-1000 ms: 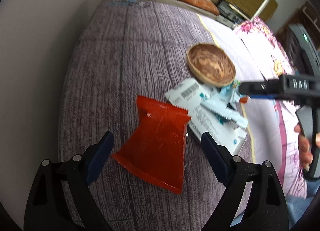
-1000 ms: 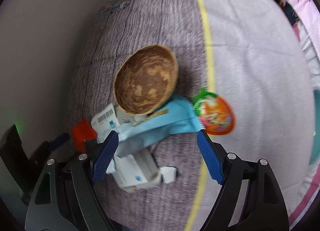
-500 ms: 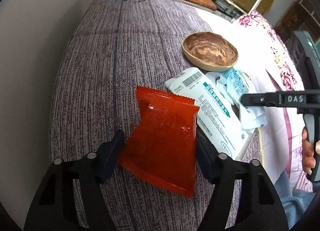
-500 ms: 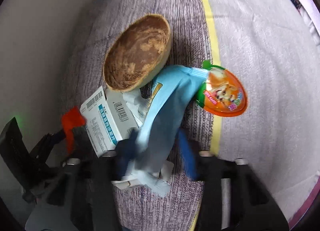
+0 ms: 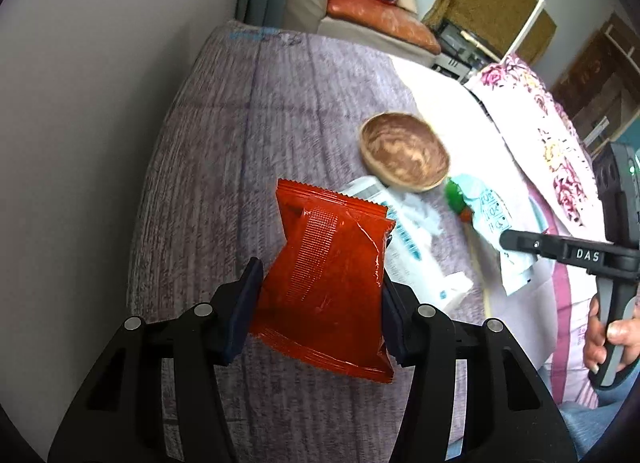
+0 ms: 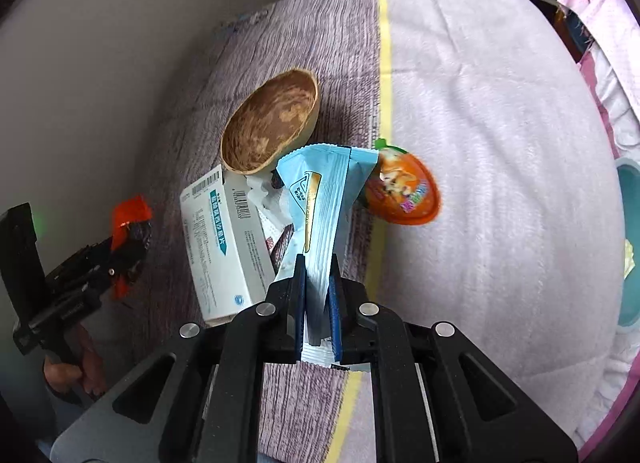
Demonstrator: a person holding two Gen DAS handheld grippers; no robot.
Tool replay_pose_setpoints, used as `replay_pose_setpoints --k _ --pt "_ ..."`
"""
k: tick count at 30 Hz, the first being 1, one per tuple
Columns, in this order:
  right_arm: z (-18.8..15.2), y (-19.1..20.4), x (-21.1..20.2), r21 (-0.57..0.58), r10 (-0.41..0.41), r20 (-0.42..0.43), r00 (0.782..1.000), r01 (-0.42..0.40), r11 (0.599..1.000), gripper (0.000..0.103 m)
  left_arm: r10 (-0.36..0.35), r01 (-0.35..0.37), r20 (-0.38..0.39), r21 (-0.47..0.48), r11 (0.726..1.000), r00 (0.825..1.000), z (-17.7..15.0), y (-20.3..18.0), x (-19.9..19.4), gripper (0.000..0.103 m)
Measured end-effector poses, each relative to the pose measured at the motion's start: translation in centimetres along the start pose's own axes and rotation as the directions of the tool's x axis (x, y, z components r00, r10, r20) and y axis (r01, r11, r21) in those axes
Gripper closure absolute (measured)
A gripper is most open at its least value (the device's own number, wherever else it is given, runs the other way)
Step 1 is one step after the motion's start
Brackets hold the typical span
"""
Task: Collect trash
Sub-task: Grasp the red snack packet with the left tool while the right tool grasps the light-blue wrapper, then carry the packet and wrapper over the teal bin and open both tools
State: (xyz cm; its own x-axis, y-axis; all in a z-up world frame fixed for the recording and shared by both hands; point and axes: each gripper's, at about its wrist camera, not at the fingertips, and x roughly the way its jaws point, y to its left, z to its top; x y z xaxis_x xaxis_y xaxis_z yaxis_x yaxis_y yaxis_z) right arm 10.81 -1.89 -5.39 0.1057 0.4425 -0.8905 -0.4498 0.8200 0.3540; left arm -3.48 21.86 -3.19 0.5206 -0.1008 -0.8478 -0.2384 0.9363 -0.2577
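The left gripper (image 5: pixel 318 303) is closing its jaws on a crinkled red foil snack packet (image 5: pixel 328 275), pads pressing both side edges, the packet lifted over the purple ribbed bedcover (image 5: pixel 224 135) near its wall-side edge. The right gripper (image 6: pixel 318 303) is clenched on the lower end of a long light-blue plastic wrapper (image 6: pixel 320 203), which stands up above the cover's yellow stripe. On the cover lie a round brown wooden bowl (image 6: pixel 272 123), a white-and-teal cardboard box (image 6: pixel 224 247) touching it, and an orange egg-shaped package (image 6: pixel 404 191) just beside the wrapper
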Motion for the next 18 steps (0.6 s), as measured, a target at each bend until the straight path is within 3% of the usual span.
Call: replay_pose_setpoints --k 6,18 --pt "-0.6 -1.5 -3.2 0.005 0.027 0.065 0.998 -0.027 1.0 0.093 -0.031 0.03 0.013 0.031 0.999 0.999 1.2 -3.5 0.2 0.048" --pt "-1.9 -7.9 -8.2 0.125 -0.007 0.199 0.98 -0.018 0.992 0.093 -0.1 0.103 -0.028 0.138 0.985 0.995 3.3 -13.0 3.5 0.048"
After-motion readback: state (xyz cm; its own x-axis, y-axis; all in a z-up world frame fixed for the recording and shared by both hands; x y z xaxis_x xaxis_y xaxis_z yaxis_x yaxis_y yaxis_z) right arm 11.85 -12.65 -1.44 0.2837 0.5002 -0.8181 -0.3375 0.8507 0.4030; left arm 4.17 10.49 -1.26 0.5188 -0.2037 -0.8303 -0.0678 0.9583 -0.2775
